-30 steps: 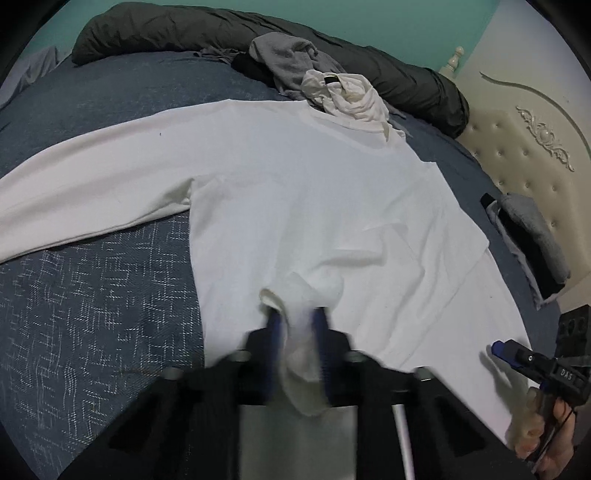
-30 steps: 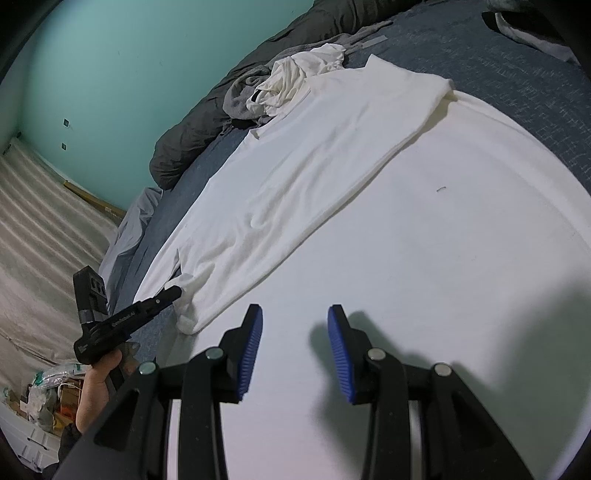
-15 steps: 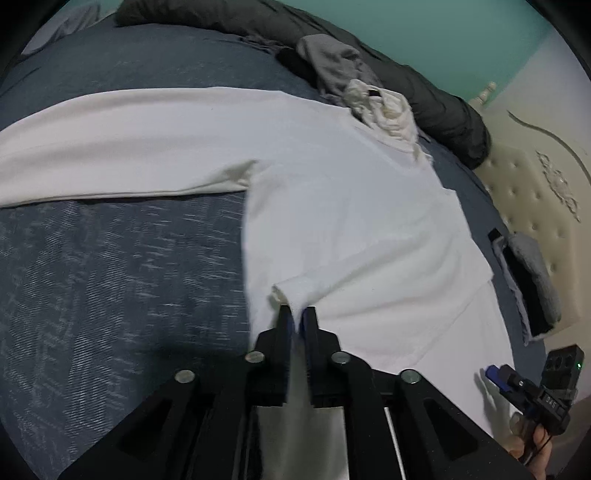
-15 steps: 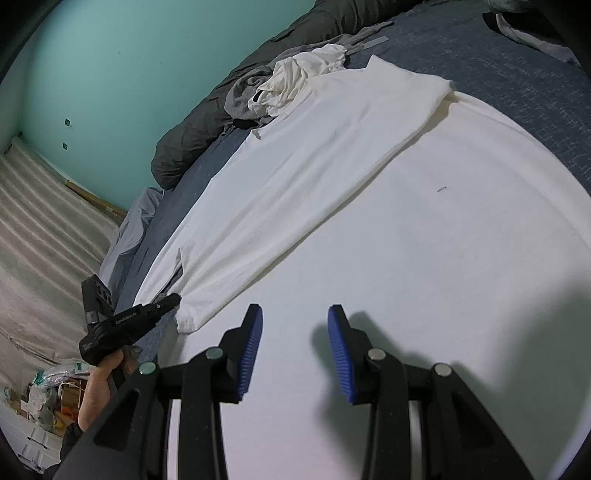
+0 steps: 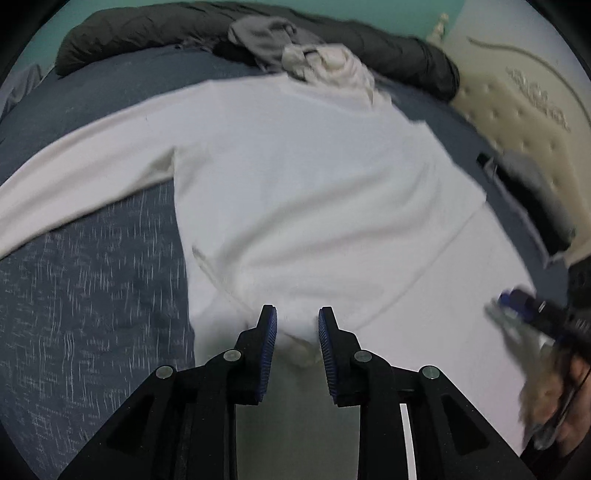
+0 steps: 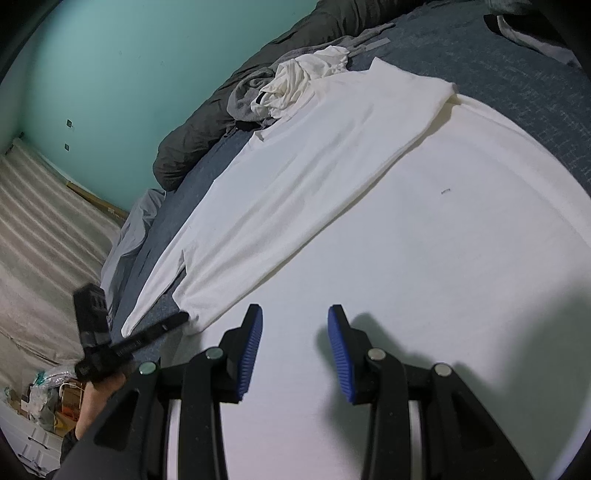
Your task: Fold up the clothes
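A white long-sleeved shirt (image 5: 303,177) lies spread on the dark blue bed (image 5: 92,295), one sleeve (image 5: 81,173) stretched out to the left. A fold edge (image 5: 424,266) runs slantwise across its right side. My left gripper (image 5: 296,312) hovers at the shirt's near hem with its jaws opening. A small bump of cloth lies between the pads, which do not press it. My right gripper (image 6: 295,310) stands open over flat white cloth (image 6: 424,258), nothing between its fingers. It appears blurred in the left wrist view (image 5: 517,299), held by a hand.
A crumpled white garment (image 5: 332,62) and a grey one (image 5: 258,33) lie beyond the collar, against a rolled dark duvet (image 5: 147,29). A cream padded headboard (image 5: 517,110) and a folded grey-black item (image 5: 535,195) are at the right. Striped floor (image 6: 44,221) lies left of the bed.
The left jaws, pinched on a raised tuft of the shirt's hem a second ago, have parted and the cloth has dropped flatter. The left hand has shifted; the right gripper stayed still.
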{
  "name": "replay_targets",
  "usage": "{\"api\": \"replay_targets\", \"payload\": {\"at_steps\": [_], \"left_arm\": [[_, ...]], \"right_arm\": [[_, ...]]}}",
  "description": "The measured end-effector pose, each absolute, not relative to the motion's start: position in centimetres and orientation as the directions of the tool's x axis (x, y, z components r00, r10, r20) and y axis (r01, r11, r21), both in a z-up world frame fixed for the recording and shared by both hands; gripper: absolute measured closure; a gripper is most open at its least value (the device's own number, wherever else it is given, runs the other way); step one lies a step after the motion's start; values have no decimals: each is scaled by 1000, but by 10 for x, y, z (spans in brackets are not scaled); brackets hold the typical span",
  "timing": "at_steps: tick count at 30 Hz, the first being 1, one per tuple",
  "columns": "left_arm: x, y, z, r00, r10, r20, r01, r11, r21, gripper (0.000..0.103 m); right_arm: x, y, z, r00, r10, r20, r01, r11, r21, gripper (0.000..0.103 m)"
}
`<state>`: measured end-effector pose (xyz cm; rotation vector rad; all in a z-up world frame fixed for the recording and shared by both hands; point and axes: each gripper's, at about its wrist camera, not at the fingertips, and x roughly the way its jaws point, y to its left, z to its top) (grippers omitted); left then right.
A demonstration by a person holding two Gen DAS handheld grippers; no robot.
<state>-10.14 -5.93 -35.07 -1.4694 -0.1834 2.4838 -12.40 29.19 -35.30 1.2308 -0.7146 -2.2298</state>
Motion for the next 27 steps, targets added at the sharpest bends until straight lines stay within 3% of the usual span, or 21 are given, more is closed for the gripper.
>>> {"api": "replay_targets", "payload": {"at_steps": [6,11,18,27], "left_arm": [[-95,-72,-355,-441,258,-860,-113,-966,-232,78],[-96,-73,-340,-500,275,-821,-120,-961,-248,78],[-104,-67,-364,-432,280,-857,-127,-960,-249,78],[-99,-91,-345,-496,276,-823,-63,-957,-283,77]], "right_arm": [[-123,290,-353,-467,-645,-604,167,-736,656,66],[-123,292,-352,-472,-645,-601,165,-734,659,66],[-123,292,-355,-470,-642,-607,159,-737,657,66],[-124,296,-356,-472,-639,-607,152,-737,658,66]]}}
